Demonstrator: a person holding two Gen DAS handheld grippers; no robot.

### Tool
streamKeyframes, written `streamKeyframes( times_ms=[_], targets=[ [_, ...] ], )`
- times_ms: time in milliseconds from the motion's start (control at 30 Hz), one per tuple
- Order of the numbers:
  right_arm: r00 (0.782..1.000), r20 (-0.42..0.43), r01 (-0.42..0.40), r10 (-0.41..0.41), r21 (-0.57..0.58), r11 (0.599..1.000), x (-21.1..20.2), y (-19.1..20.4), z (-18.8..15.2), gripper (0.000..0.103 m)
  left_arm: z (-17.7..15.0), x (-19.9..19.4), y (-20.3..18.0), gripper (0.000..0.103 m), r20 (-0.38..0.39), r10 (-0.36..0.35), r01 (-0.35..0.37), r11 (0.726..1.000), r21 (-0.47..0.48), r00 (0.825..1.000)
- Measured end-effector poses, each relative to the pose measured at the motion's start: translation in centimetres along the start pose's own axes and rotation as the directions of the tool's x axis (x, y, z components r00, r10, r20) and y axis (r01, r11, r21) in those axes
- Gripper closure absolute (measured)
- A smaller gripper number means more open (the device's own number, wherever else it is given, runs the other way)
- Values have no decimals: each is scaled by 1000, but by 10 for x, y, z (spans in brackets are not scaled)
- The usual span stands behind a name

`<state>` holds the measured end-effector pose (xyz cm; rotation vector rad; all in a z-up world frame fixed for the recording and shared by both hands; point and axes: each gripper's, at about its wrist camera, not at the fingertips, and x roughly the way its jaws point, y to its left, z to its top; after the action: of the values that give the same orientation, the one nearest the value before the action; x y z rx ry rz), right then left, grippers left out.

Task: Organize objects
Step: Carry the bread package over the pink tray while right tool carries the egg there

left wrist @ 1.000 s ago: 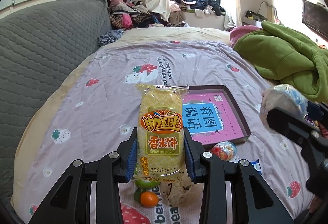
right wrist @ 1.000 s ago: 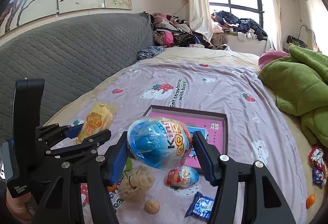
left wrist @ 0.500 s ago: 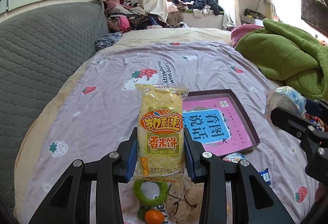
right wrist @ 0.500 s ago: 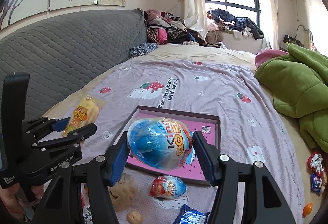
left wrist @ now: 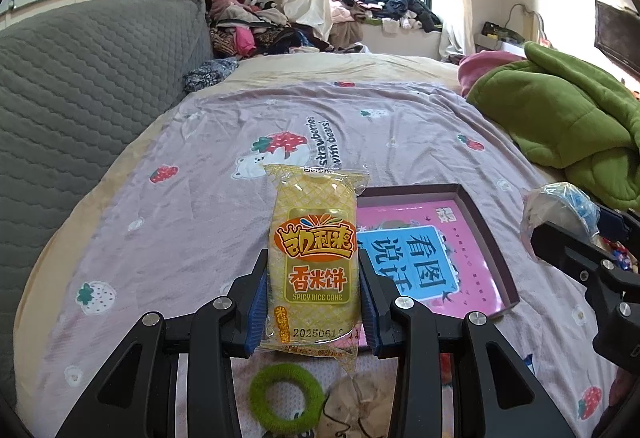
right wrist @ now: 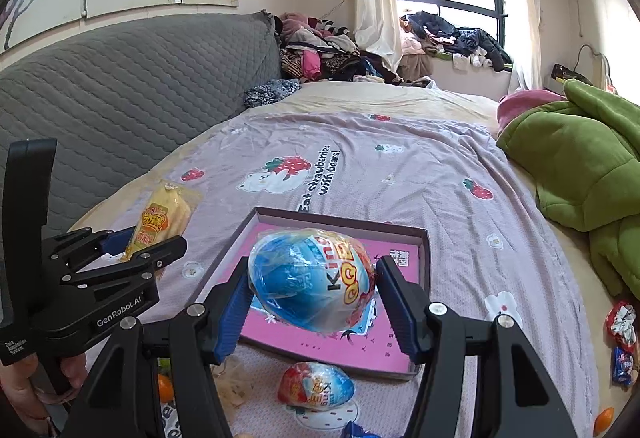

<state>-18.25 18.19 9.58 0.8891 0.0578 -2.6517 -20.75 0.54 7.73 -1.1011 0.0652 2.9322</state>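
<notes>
My left gripper (left wrist: 313, 290) is shut on a yellow spicy rice cake packet (left wrist: 314, 262), held upright above the lilac bedspread just left of the pink box lid (left wrist: 472, 238). In the right wrist view that packet (right wrist: 160, 224) shows at the left, in the left gripper (right wrist: 140, 246). My right gripper (right wrist: 314, 294) is shut on a blue wrapped chocolate egg (right wrist: 312, 278), hanging over the near half of the pink box lid (right wrist: 416, 270). From the left wrist view the same egg (left wrist: 560, 205) appears at the right edge.
A second wrapped egg (right wrist: 316, 386) lies in front of the lid. A green ring (left wrist: 286, 396), a crumpled brown bag (left wrist: 360, 406) and a small orange (right wrist: 165, 386) lie near the front. Green blanket (right wrist: 580, 165) at right, grey headboard (left wrist: 80, 97) at left, sweets (right wrist: 622, 326) at far right.
Both grippers have moved forward over the bed with their loads; the pink lid has come closer under the egg, and the green ring has come into view below the packet.
</notes>
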Motion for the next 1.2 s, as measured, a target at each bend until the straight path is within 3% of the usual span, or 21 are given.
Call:
streamKeyframes(
  times_ms=[400,600,800,967,1200],
  targets=[
    [999,-7,35,-35,8,999,28,-14,0,42,8,39,-3,63,-26,-1,1,1000,3,1000],
    [1000,-29,4,-3,51,999,48,-27,-3,42,5,61,1,63,-60,-4,4,1000,0,998],
    [995,-100,12,-6,51,999,75,-34,-11,42,3,89,-2,63,-115,-21,25,999,29,993],
    [985,-170,34,-29,26,999,97,-39,-20,42,3,114,-3,63,-196,-68,72,997,10,978],
    [963,-271,18,0,64,998,125,-47,-31,42,-4,138,-10,63,-266,-43,53,998,31,963]
  ],
)
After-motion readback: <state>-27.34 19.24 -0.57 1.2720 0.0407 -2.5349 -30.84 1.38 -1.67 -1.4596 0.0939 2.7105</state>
